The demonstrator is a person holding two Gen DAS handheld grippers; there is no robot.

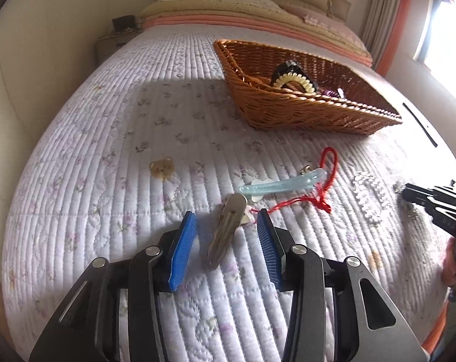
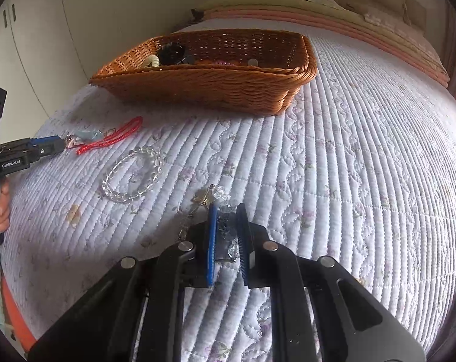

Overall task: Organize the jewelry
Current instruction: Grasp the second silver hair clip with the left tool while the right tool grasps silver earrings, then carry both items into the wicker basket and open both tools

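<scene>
Right now my right tool (image 2: pixel 226 211) is closed on a crystal hair clip (image 2: pixel 225 223) lying on the bed (image 2: pixel 364 166); it looks light but brittle, so I'd grip its metal spine. My left tool (image 1: pixel 226 221) hangs half-open astride a metal clip (image 1: pixel 223 235), not touching.

Basket (image 1: pixel 291 111) orange-brown wicker; quilt (image 1: pixel 107 157) white, lilac floral; cord (image 1: pixel 330 169) red; clip (image 1: pixel 284 182) pale blue.

Quilted bed (image 1: pixel 107 150): wicker basket (image 1: pixel 288 114), red cord (image 1: pixel 330 163), blue clip (image 1: pixel 285 182), bead bracelet (image 2: pixel 131 175).
</scene>
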